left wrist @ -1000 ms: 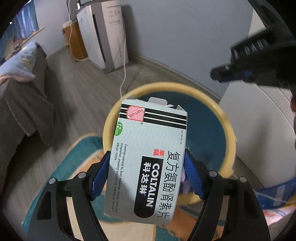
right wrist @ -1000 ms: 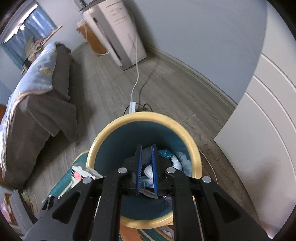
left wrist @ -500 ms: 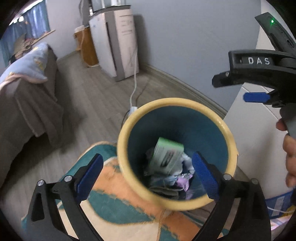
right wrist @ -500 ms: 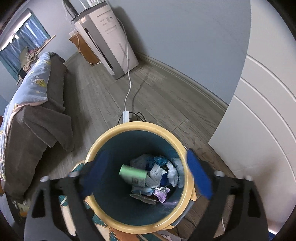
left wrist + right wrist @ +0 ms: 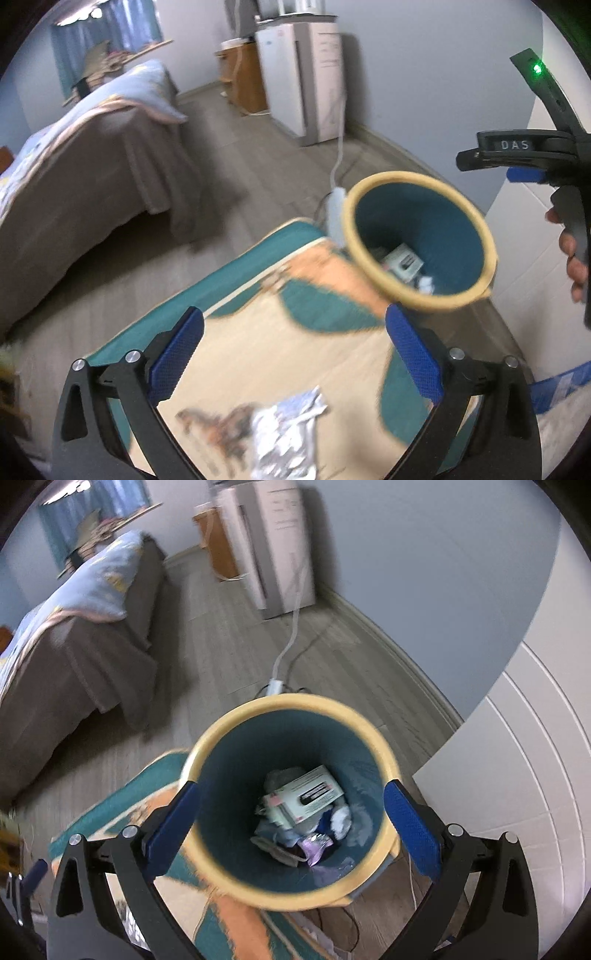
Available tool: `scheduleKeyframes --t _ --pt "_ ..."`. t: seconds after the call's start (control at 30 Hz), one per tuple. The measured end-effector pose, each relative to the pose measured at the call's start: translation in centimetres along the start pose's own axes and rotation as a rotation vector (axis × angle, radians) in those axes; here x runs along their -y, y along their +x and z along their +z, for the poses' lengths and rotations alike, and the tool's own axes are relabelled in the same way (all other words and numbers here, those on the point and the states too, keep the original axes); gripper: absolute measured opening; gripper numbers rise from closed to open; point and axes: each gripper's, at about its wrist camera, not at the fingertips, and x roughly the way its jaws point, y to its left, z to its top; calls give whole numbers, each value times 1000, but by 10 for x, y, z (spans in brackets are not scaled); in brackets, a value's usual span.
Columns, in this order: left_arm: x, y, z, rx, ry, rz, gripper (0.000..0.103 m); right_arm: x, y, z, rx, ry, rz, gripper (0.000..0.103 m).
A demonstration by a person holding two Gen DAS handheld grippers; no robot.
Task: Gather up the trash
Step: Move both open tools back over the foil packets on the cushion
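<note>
A yellow-rimmed bin with a teal inside [image 5: 295, 701] stands on the floor by a rug; it also shows in the left wrist view [image 5: 421, 177]. A white medicine box [image 5: 306, 794] lies in it on crumpled trash, also seen in the left wrist view [image 5: 402, 262]. My right gripper [image 5: 291, 819] is open and empty above the bin. My left gripper [image 5: 295, 350] is open and empty over the rug, above a crumpled silver wrapper [image 5: 288, 432]. The right gripper's body [image 5: 524, 147] shows at the left view's right edge.
A teal, orange and cream rug [image 5: 266, 332] lies left of the bin. A brown-covered bed [image 5: 74, 166] is to the left. A white appliance [image 5: 306, 74] with a cable and power strip [image 5: 275, 683] stands behind. A white cabinet [image 5: 517, 775] is to the right.
My left gripper opened and dropped the medicine box into the bin, then swung left over the rug. My right gripper opened above the bin.
</note>
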Motion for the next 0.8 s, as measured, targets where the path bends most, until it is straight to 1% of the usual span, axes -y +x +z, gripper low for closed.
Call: scheduleKeyframes --t 0.07,0.27,0.4,0.47,0.57,0.73,0.8 --pt "-13 -16 -12 3 -18 22 98 -14 -9 -8 7 -38 8 97" --pt "-52 -60 -49 19 -99 63 98 -60 -34 -44 7 -104 92 97" --pt "-65 -74 -72 23 -121 100 98 -85 -43 -63 24 -144 98 97" --pt "-70 -78 -83 24 -136 114 98 -95 -44 -71 19 -159 100 97" --pt "-76 -78 -94 22 -159 113 98 -105 -38 -83 -11 -169 100 97" --pt "-78 -68 -106 18 -142 123 98 -119 -31 -102 -54 -170 106 97" --pt "-79 -61 -108 3 -145 119 98 -127 -25 -108 -68 -197 83 97"
